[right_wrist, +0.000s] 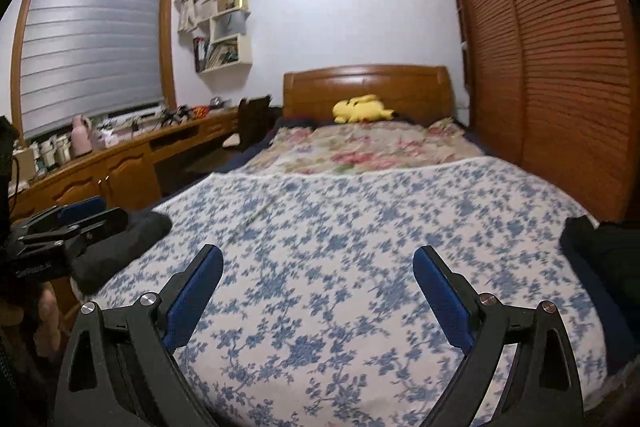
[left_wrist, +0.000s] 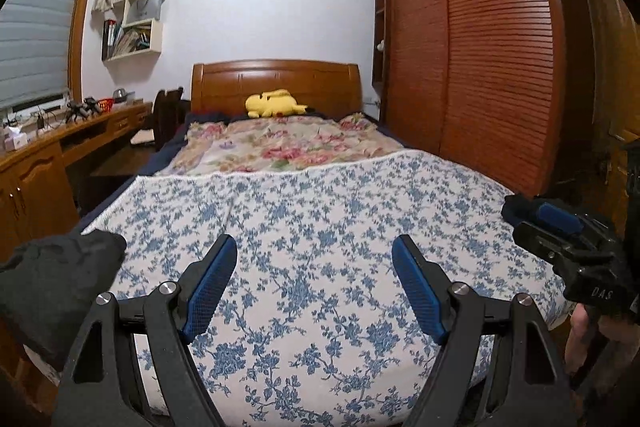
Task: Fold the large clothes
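Observation:
A dark folded garment point(left_wrist: 52, 291) lies at the left near corner of the bed; it also shows in the right wrist view point(right_wrist: 120, 247). My left gripper point(left_wrist: 314, 247) is open and empty above the blue-flowered sheet point(left_wrist: 320, 247), to the right of that garment. My right gripper point(right_wrist: 318, 255) is open and empty above the sheet point(right_wrist: 340, 227). It shows from the side in the left wrist view point(left_wrist: 552, 219). The left gripper shows at the left edge of the right wrist view point(right_wrist: 76, 219), beside the garment. Another dark cloth point(right_wrist: 600, 247) lies at the bed's right edge.
A pink-flowered blanket point(left_wrist: 280, 143) and a yellow plush toy point(left_wrist: 274, 105) lie toward the wooden headboard point(left_wrist: 276, 79). A louvred wardrobe point(left_wrist: 480, 67) stands close along the right. A wooden desk point(left_wrist: 60, 151) with clutter, and a chair point(left_wrist: 166, 111), run along the left under the window.

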